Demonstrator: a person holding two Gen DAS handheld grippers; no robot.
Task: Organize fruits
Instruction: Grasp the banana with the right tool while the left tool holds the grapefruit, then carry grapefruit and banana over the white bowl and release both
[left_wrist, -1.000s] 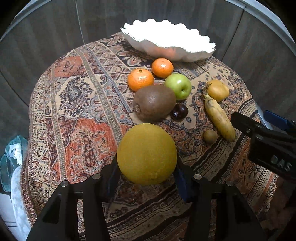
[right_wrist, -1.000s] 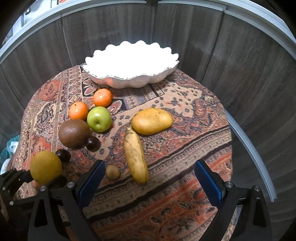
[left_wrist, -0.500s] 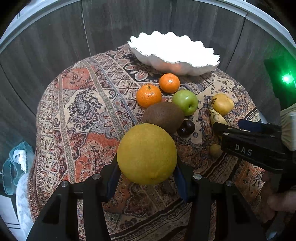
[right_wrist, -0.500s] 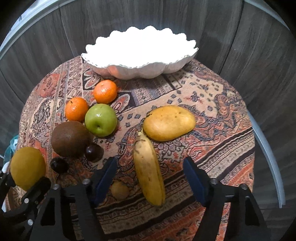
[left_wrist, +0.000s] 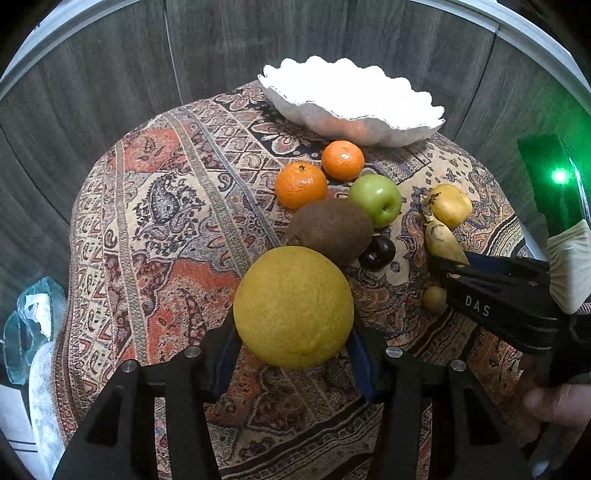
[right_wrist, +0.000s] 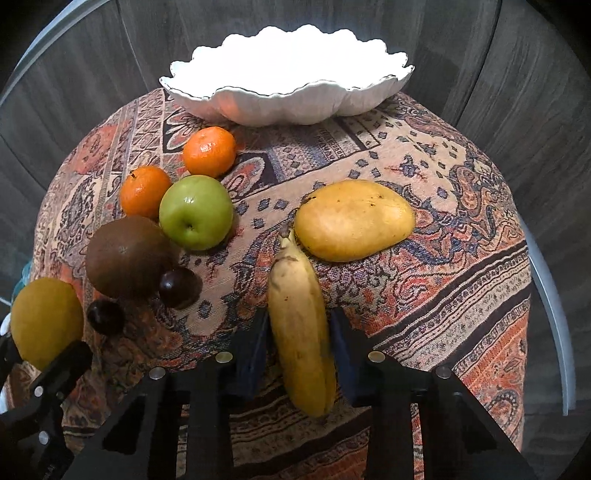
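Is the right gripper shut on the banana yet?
Yes. The right gripper has just been closing, and both blue pads meet the banana's sides.

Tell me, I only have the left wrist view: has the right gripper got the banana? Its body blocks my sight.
Observer: Yes. The right gripper has just been closing its jaws, and they now press both sides of the banana, which lies on the cloth.
Operator: Any fruit hidden behind the yellow fruit I'm holding?
Observer: A second dark plum lies on the cloth by the kiwi, near your fruit.
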